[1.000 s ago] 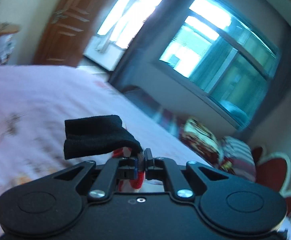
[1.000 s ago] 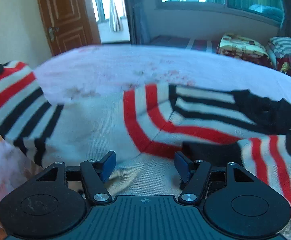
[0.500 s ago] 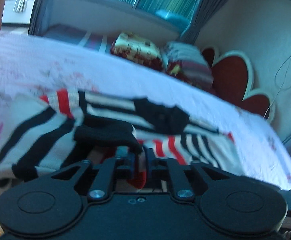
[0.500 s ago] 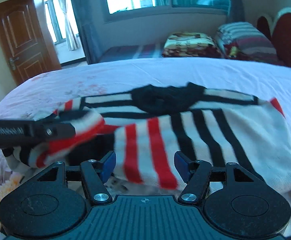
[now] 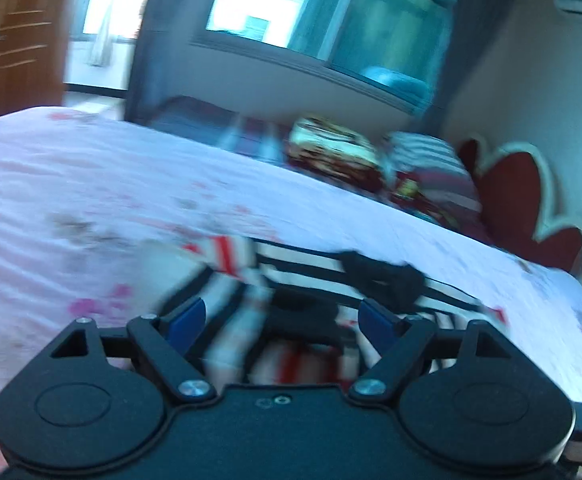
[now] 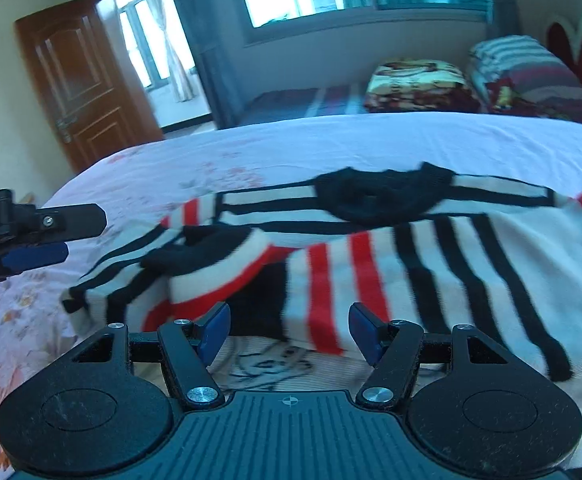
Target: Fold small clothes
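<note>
The left gripper (image 5: 281, 316), jaws just spreading, grips nothing: the sleeve (image 6: 215, 260) lies folded across the sweater (image 6: 431, 260) at mid-frame. The right gripper (image 6: 289, 330) hovers spread, empty.

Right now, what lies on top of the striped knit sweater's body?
A folded-over sleeve with a black cuff lies across the red, white and black striped sweater. The floral bedsheet beneath is covered where the sweater lies.

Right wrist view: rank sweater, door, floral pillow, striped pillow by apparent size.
1. Sweater
2. Door
3. Floral pillow and striped pillow: look alike, and the striped one is cut off, so unranked.
</note>
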Motion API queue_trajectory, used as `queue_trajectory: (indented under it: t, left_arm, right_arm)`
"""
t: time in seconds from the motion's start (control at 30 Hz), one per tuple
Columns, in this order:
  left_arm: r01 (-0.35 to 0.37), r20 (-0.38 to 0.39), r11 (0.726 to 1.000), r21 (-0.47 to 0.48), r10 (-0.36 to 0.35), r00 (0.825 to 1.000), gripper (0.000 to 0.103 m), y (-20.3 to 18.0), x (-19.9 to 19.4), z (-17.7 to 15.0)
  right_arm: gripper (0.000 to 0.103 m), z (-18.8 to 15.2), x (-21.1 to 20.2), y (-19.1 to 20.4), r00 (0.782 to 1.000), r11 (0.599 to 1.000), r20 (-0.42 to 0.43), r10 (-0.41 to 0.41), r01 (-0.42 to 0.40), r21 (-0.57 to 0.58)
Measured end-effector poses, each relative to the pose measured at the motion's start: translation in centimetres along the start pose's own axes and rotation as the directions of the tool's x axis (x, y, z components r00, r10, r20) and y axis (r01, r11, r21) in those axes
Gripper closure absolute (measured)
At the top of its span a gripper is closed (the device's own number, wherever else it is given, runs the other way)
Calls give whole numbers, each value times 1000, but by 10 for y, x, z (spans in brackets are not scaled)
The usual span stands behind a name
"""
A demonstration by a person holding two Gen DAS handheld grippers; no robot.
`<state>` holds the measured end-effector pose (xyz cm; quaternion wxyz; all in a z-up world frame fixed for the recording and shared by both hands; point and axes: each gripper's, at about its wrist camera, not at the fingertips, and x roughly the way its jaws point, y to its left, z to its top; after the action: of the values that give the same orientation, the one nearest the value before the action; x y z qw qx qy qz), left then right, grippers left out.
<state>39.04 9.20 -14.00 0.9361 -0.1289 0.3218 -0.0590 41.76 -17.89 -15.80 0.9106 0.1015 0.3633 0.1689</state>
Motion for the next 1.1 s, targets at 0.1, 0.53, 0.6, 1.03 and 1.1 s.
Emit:
queue_trajectory:
  t: [0.1, 0.53, 0.6, 1.03, 1.1]
  left_arm:
    - [-118, -40, 990, -77, 116, 993, 23, 32, 10, -1]
    - [-124, -156, 983, -139, 102, 983, 45, 67, 42, -31]
    - [-118, -158, 984, -134, 96, 983, 41, 65, 43, -30]
    - [-48, -178, 995, -89, 32, 983, 49, 40, 60, -41]
    - [-51, -172, 994, -91, 35, 985, 54, 41, 60, -42]
  right_arm:
    - [38, 2, 17, 24, 1000, 999, -14, 16, -16, -52]
    - [90, 26, 58, 32, 999, 998, -11, -37, 36, -48]
    - [91, 32, 46, 23, 999, 999, 32, -41, 41, -18]
    - [91, 12, -4, -94, 996, 944, -21, -83, 85, 320]
    - [79, 12, -12, -97, 995, 941, -5, -96, 93, 325]
